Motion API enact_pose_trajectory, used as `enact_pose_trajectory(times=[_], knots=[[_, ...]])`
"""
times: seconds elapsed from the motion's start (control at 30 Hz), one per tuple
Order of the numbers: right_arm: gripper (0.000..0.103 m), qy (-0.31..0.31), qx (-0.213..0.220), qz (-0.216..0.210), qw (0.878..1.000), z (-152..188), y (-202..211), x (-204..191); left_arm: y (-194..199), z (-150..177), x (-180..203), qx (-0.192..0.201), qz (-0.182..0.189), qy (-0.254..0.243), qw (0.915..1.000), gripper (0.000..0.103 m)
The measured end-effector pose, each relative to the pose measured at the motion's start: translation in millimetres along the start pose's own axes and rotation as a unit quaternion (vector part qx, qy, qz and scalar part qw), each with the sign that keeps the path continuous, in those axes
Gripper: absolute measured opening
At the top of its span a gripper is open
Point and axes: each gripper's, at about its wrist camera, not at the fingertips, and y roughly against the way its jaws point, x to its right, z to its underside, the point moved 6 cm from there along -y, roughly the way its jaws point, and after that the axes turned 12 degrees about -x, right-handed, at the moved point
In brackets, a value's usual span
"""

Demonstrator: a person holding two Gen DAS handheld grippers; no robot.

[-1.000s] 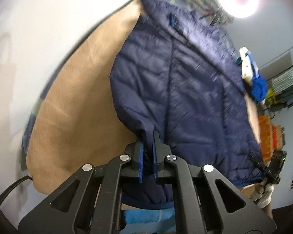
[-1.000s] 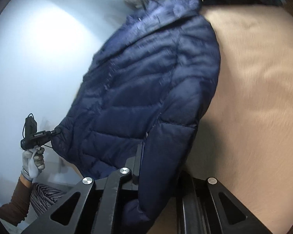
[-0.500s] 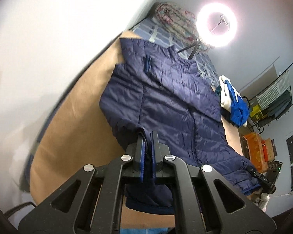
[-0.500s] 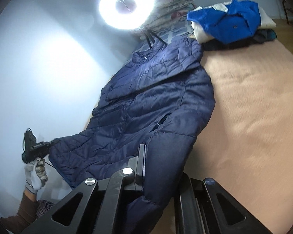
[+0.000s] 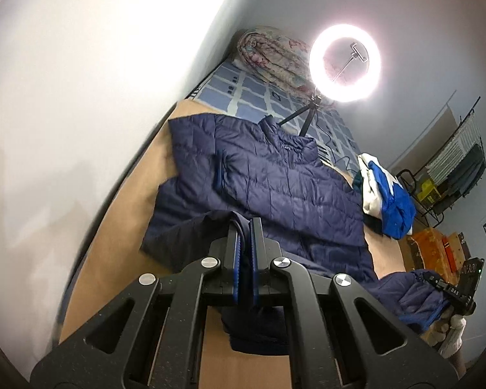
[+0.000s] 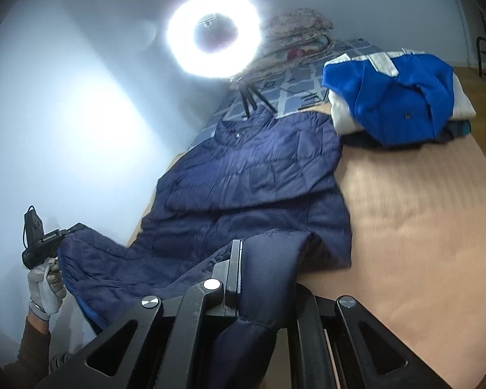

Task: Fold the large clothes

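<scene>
My left gripper [image 5: 244, 227] is clamped on a fold of the navy quilted jacket [image 5: 275, 188]; the two blue-lined fingers [image 5: 233, 246] stand close together with dark fabric pinched between them. My right gripper [image 6: 265, 259] also grips the jacket: a thick roll of the garment fills the gap beside the left finger [image 6: 235, 265], and the right finger is hidden behind the cloth.

The jacket [image 6: 243, 175] lies spread on the tan bed cover [image 6: 421, 220], collar at the far end, body running toward me. Its near portion is lifted off the cover by both grippers. In the right wrist view the jacket occupies the left half of the cover, and its right edge rests flat on the tan surface.

In the right wrist view my left gloved hand [image 6: 45, 285] shows at the near left, holding the other gripper's handle, with jacket fabric just beside it.

A pile of blue and white clothing [image 6: 398, 97] sits at the far right of the cover, touching the jacket's shoulder. Behind it lies a blue patterned sheet [image 5: 243, 94] and a rolled floral quilt [image 5: 272, 52]. A lit ring light [image 5: 345, 63] stands on a tripod near the collar. A rack [image 5: 457, 165] shows at the far right in the left wrist view.
</scene>
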Motion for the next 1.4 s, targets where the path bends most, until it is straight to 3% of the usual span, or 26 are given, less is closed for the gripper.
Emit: enact_pose_trajectory(times=[0.23,0.47,0.73,0.83,0.93,1.03,1.07,1.1,1.17,1.23,1.33,1.4], knots=[[0.004,-0.022,-0.018,0.017,0.999,-57.0,-39.6,23.3,-53.1,-49.6,-13.0,0.002,-0.039,0.006,0.9992,0.003],[0.004,-0.042,-0.046,0.06,0.996,-104.2,-108.0,55.2,-142.5,-85.8,-29.5,-0.036,-0.092,0.004,0.9951,0.003],[0.005,-0.067,-0.101,0.088,0.989,-127.1,-179.3,90.8,-214.9,-96.8,-67.1,-0.073,-0.098,0.052,0.9911,0.003],[0.012,-0.078,-0.109,0.066,0.989,-132.3,-187.9,96.9,-221.8,-98.2,-71.4,-0.081,-0.083,0.059,0.9915,0.004],[0.029,-0.087,-0.108,0.048,0.989,-136.7,-181.6,102.4,-216.3,-103.1,-66.1,-0.086,-0.089,0.032,0.9918,0.022],[0.058,-0.109,-0.087,0.013,0.99,-140.1,-160.2,111.9,-200.1,-111.7,-54.1,-0.079,-0.085,-0.004,0.9932,0.034],[0.063,-0.111,-0.074,0.003,0.991,-141.6,-152.0,113.7,-194.1,-114.9,-51.2,-0.072,-0.087,-0.013,0.9935,0.046],[0.064,-0.108,-0.056,-0.004,0.993,-143.5,-139.3,116.7,-183.7,-120.3,-47.2,-0.056,-0.091,-0.027,0.9939,0.054],[0.064,-0.089,-0.021,-0.004,0.996,-146.4,-118.4,120.5,-169.6,-127.4,-41.7,-0.034,-0.09,-0.049,0.9941,0.055],[0.066,-0.047,-0.002,0.029,0.998,-146.0,-107.1,120.9,-161.7,-129.2,-34.8,-0.022,-0.105,-0.094,0.9898,0.055],[0.067,0.002,-0.014,0.079,0.997,-138.1,-114.5,122.1,-176.1,-126.0,-30.0,-0.038,-0.155,-0.166,0.9731,0.056],[0.067,0.015,-0.032,0.093,0.995,-135.3,-128.3,124.2,-196.1,-125.6,-33.9,-0.066,-0.156,-0.172,0.9704,0.056]])
